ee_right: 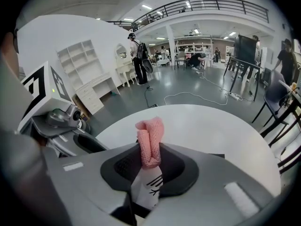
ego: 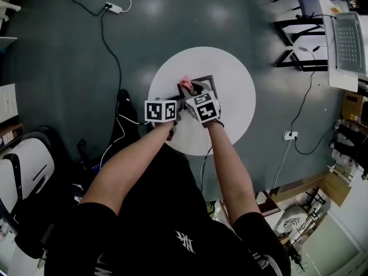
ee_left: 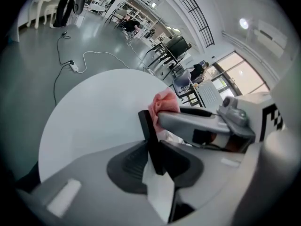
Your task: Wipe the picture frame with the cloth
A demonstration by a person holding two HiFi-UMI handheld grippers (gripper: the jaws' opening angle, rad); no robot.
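On the round white table stands a dark picture frame, tilted up. My left gripper is shut on the frame's black edge, and the white picture shows between its jaws. My right gripper is shut on a folded pink cloth. The cloth rests against the top of the frame, with the white picture just below it. In the head view the cloth peeks out above both marker cubes.
Cables and a power strip lie on the grey floor behind the table. Black table legs and a white desk stand at the right. A white chair is at my left. Another power strip lies right of the table.
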